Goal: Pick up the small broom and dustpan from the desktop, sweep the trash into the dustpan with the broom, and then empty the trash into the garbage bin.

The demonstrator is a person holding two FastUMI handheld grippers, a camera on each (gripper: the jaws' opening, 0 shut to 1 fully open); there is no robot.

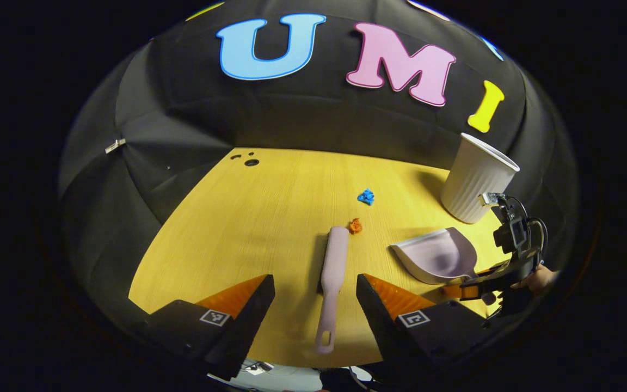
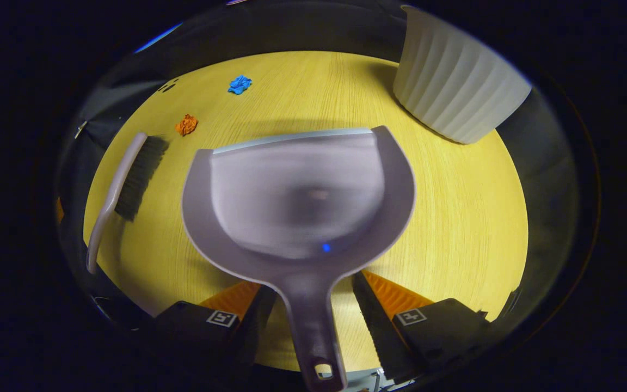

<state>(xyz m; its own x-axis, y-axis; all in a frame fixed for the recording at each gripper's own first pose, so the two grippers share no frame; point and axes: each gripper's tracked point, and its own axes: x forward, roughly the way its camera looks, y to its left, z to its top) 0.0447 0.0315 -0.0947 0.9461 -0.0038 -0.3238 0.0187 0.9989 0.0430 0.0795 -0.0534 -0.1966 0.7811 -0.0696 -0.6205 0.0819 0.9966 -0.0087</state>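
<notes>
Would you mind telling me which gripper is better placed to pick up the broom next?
Left. The left gripper is open with the broom handle lying between its fingers. The right gripper is open astride the dustpan handle, with the broom off to its side.

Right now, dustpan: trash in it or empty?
Empty. The dustpan bowl shows bare; the orange scrap and blue scrap lie on the desk.

Left gripper (image 1: 315,296) and right gripper (image 2: 313,305): wedge-shaped fingers showing ribbed inner faces, square coded tags on the bodies. Seen from the left gripper view, the right gripper is trailing looped cables.
</notes>
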